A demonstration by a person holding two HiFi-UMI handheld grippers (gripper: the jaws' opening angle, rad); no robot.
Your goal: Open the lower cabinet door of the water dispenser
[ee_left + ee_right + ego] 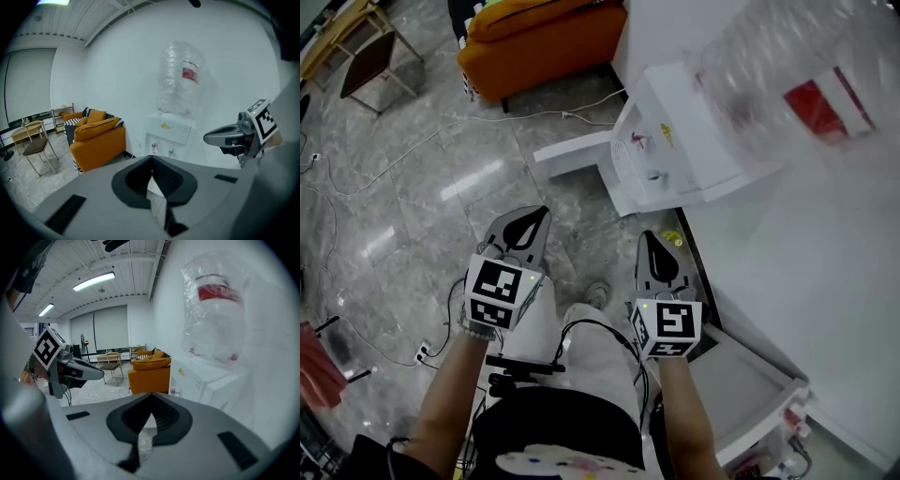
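The white water dispenser [675,141] stands against the wall at the upper right, with a clear bottle [769,75] on top. A white panel [572,150] juts from its lower front toward the left, like a door swung out. My left gripper [525,225] and right gripper [654,253] hover side by side above the floor, short of the dispenser, both shut and holding nothing. In the left gripper view the jaws [152,159] meet below the dispenser's tap panel [168,133]. The right gripper's jaws [151,397] hide the dispenser's [201,380] lower part.
An orange sofa [544,37] stands at the back, left of the dispenser, with a wooden chair [375,61] further left. Cables [412,141] trail over the grey floor. A white open box [750,384] sits by the wall at the lower right.
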